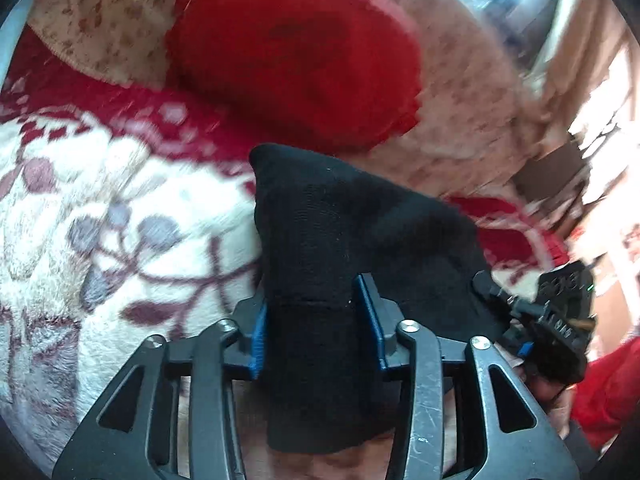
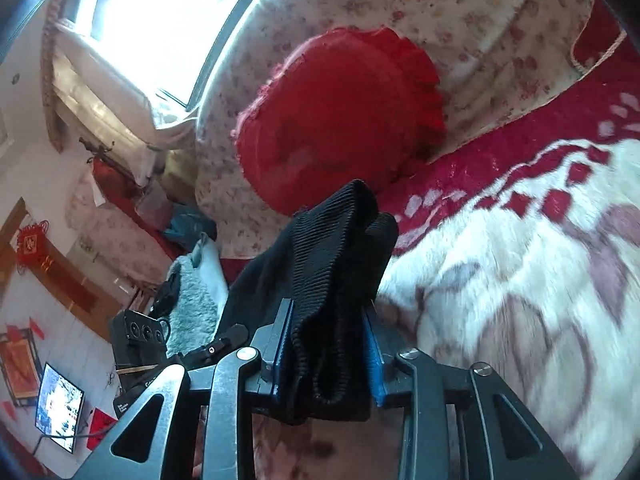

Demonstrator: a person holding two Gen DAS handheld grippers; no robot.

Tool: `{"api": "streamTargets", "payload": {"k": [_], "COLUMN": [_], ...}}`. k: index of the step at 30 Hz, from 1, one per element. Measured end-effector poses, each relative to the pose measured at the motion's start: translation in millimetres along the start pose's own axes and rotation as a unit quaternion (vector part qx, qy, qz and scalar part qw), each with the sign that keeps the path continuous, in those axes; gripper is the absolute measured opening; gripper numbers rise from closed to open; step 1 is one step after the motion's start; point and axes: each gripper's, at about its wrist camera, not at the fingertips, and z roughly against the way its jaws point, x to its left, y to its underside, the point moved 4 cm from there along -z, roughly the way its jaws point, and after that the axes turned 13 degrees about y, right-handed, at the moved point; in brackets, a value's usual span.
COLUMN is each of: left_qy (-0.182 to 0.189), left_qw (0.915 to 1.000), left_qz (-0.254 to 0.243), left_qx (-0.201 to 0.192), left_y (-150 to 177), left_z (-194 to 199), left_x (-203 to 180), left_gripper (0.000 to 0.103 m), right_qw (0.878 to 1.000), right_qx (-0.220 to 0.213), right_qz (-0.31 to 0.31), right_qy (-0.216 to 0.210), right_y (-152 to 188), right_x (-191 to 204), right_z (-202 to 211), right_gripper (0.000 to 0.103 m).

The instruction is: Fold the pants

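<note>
Home bedroom: blanket (image 1: 100,208), red cushion (image 1: 292,60).

cloth and metal in your grip
your pants (image 2: 332,256) are matt black ribbed knit; gripper arms look scuffed metal; the blanket (image 1: 100,208) under you is fuzzy plush.

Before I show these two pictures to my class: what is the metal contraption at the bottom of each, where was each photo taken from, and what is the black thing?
No robot here: a person holds a two-finger gripper in each hand, and each gripper carries a fisheye camera looking forward along its fingers. That is why the metal linkage fills the bottom of both pictures. One picture is from the left gripper, the other from the right gripper. Each is closed on a bunched part of the black pants, pinched between blue finger pads; the ribbed knit shows in the right view. Below lies a fluffy white and red floral blanket, and beyond it a red frilled cushion. The blur suggests motion.
</note>
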Motion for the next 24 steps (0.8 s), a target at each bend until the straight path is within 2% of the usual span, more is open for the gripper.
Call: {"api": "streamTargets", "payload": {"k": [1, 2, 5, 7, 9, 12, 13, 14, 15, 19, 22, 24], "left_qy": [0.003, 0.005, -0.004, -0.025, -0.062, -0.126, -0.146, -0.159, -0.168, -0.203, -0.230, -0.233], "left_qw": [1.0000, 1.0000, 0.9999, 0.9986, 0.9941, 0.9817, 0.9761, 0.9723, 0.9696, 0.9599, 0.9531, 0.9518], "left_qz": [0.004, 0.003, -0.010, -0.035, -0.073, -0.126, -0.144, -0.156, -0.166, -0.187, -0.193, -0.198], "left_qx": [-0.001, -0.007, -0.010, -0.030, -0.051, -0.065, -0.072, -0.071, -0.065, -0.048, -0.039, -0.026], "left_y": [3, 5, 8, 13, 22, 41, 51, 62, 74, 101, 109, 111], "left_z": [2, 6, 17, 36, 52, 66, 71, 74, 75, 75, 71, 65], "left_x": [4, 3, -2, -10, -22, -36, -40, -43, -46, -50, -49, -49], "left_gripper": [0.052, 0.054, 0.054, 0.054, 0.055, 0.067, 0.073, 0.080, 0.080, 0.080, 0.080, 0.080], "right_qw": [1.000, 0.999, 0.999, 0.998, 0.992, 0.960, 0.943, 0.934, 0.928, 0.922, 0.919, 0.916], "right_qx": [0.021, 0.020, -0.029, -0.068, -0.094, -0.125, -0.126, -0.121, -0.112, -0.078, -0.071, -0.075], "right_qz": [-0.012, -0.020, -0.021, 0.008, 0.062, 0.188, 0.227, 0.245, 0.258, 0.251, 0.253, 0.253], "right_qy": [0.018, 0.017, 0.015, 0.017, 0.061, 0.164, 0.207, 0.228, 0.244, 0.283, 0.294, 0.301], "right_y": [4, 5, 6, 9, 19, 51, 65, 75, 87, 113, 114, 113], "right_x": [-10, -14, -12, 0, 15, 52, 64, 71, 75, 56, 50, 47], "right_z": [-8, -6, 23, 52, 73, 91, 88, 85, 81, 74, 69, 68], "right_gripper": [0.035, 0.035, 0.035, 0.035, 0.034, 0.035, 0.035, 0.037, 0.038, 0.038, 0.038, 0.038]}}
